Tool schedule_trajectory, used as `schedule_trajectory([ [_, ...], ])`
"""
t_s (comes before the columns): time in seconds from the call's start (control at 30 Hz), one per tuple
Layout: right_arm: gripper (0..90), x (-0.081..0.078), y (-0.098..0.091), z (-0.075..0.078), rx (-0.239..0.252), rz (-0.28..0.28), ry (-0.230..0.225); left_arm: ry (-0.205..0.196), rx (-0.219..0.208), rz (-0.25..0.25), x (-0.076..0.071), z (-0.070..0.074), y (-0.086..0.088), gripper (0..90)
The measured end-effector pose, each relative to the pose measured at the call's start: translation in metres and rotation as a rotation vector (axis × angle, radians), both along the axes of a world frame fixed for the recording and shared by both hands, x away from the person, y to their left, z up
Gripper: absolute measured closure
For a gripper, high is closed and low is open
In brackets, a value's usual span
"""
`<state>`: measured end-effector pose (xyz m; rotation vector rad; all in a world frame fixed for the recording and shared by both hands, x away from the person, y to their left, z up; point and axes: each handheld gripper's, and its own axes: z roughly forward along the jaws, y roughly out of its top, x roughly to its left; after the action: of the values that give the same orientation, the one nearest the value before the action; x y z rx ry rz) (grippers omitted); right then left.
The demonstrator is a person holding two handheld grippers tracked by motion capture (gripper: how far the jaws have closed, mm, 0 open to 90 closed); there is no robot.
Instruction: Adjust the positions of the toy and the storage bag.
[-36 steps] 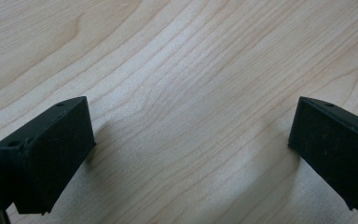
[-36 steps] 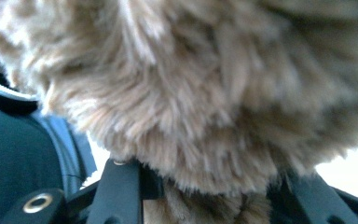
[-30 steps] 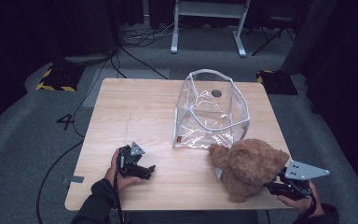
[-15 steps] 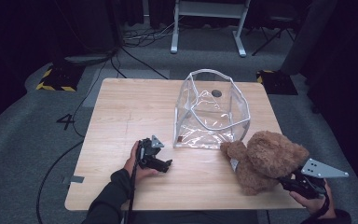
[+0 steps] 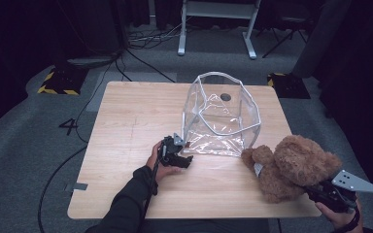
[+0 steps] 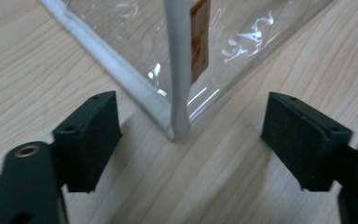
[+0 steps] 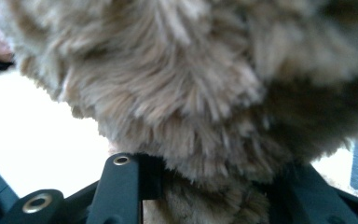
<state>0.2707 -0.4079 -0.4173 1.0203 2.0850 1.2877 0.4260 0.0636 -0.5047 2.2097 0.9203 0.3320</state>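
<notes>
Nearest the person, at the table's [image 5: 126,189] near right corner, the right gripper [image 5: 320,194] is clamped on a brown teddy bear [image 5: 291,167]; its own view shows fur bunched between the closed jaws. The bear lies partly off the table edge, just right of the clear plastic bag [image 5: 221,116]. Its long axis seems to run from the gripper toward the bag, with a rounded end, perhaps the head, nearest the bag, though the fur blurs this.

Left of the bear, the left gripper [image 5: 177,154] lies low on the wood, jaws half-wide and just closing, straddling the bag's white-trimmed bottom corner [image 6: 179,126] without touching it.

Farther back, the bag stands upright, mouth open upward. To do this step well, pinch the corner seam firmly so the bag stays put, then lift the bear above the rim before lowering it in.
</notes>
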Motion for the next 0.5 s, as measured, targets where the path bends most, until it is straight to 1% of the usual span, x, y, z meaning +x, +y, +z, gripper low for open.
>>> schedule_trajectory([
  [0.03, 60.5, 0.002, 0.000, 0.000, 0.000, -0.009, 0.001, -0.021, 0.004, 0.008, 0.002, 0.000, -0.003, 31.7],
  [0.1, 60.4, 0.003, 0.000, 0.000, 0.000, -0.018, 0.000, -0.019, 0.000, 0.007, 0.005, 0.000, -0.004, 33.5],
  [0.13, 60.3, 0.006, 0.000, -0.001, -0.005, -0.028, -0.003, -0.018, -0.005, 0.016, 0.007, 0.001, -0.004, 34.8],
  [0.17, 60.3, 0.007, 0.000, -0.001, -0.008, -0.035, -0.005, -0.018, -0.012, 0.028, 0.009, 0.001, -0.003, 40.0],
  [0.2, 60.3, 0.009, 0.001, -0.002, -0.008, -0.047, -0.009, 0.006, -0.045, 0.014, 0.013, 0.002, 0.000, 44.8],
  [0.27, 60.3, 0.011, -0.001, -0.003, -0.002, -0.061, -0.012, -0.001, -0.046, -0.006, 0.013, 0.003, 0.001, 51.6],
  [0.3, 60.3, 0.011, -0.001, -0.003, -0.002, -0.061, -0.012, -0.001, -0.046, -0.006, 0.013, 0.003, 0.001, 56.1],
  [0.33, 60.3, 0.012, -0.001, -0.004, 0.006, -0.070, -0.012, -0.008, -0.040, -0.019, 0.013, 0.003, 0.002, 56.1],
  [0.37, 60.4, 0.013, -0.002, -0.004, 0.009, -0.076, -0.012, -0.014, -0.034, -0.025, 0.013, 0.003, 0.002, 60.7],
  [0.4, 60.4, 0.015, -0.002, -0.005, 0.011, -0.086, -0.015, -0.021, -0.039, -0.033, 0.014, 0.004, 0.005, 75.1],
  [0.43, 60.4, 0.015, -0.002, -0.005, 0.011, -0.086, -0.015, -0.021, -0.039, -0.033, 0.014, 0.004, 0.005, 83.9],
  [0.47, 60.3, 0.018, -0.001, -0.007, 0.012, -0.084, -0.011, -0.033, -0.038, -0.028, 0.014, 0.003, 0.005, 84.2],
  [0.5, 60.3, 0.019, 0.000, -0.007, 0.010, -0.081, -0.010, -0.033, -0.045, -0.027, 0.015, 0.003, 0.005, 84.2],
])
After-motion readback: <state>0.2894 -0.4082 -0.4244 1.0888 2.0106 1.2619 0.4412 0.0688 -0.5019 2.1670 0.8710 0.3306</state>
